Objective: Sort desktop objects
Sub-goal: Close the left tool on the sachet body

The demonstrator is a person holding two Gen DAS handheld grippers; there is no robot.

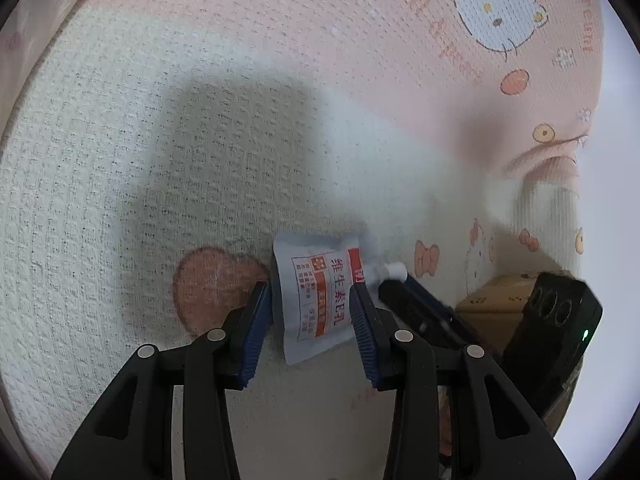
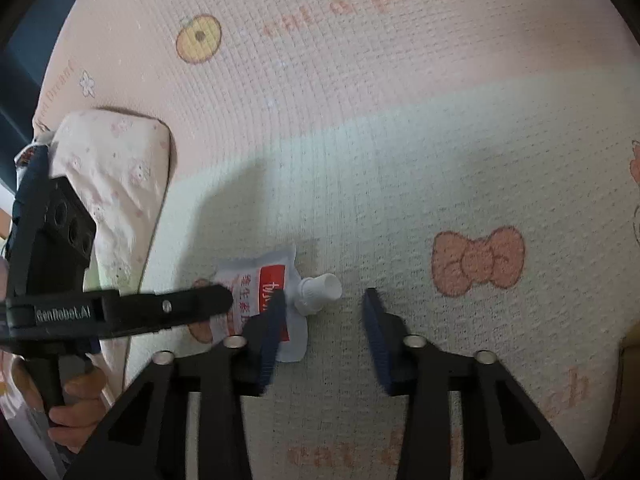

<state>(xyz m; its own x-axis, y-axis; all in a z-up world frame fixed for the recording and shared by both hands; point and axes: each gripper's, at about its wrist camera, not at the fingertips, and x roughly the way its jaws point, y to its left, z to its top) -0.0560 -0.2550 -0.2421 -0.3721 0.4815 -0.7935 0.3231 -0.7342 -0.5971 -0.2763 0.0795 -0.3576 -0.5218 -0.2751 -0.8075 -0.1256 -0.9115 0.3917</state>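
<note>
Pouch (image 1: 316,296) clamped between left tool (image 1: 310,300) pads

A pink and white knitted mat (image 2: 400,140) printed with a cartoon cat (image 1: 496,8), bows (image 2: 478,262), an orange fruit (image 2: 199,39), a heart (image 1: 212,284) and pink lettering covers the surface. A small floral pillow (image 2: 116,184) lies at its left edge. A brown cardboard box (image 1: 496,296) sits at the right.

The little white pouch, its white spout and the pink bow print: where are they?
Pouch (image 1: 316,300): left wrist view, on its printed front.
Spout (image 2: 322,287): right wrist view, on the white tube.
Bow print (image 2: 478,262): right wrist view, on the knot.
</note>
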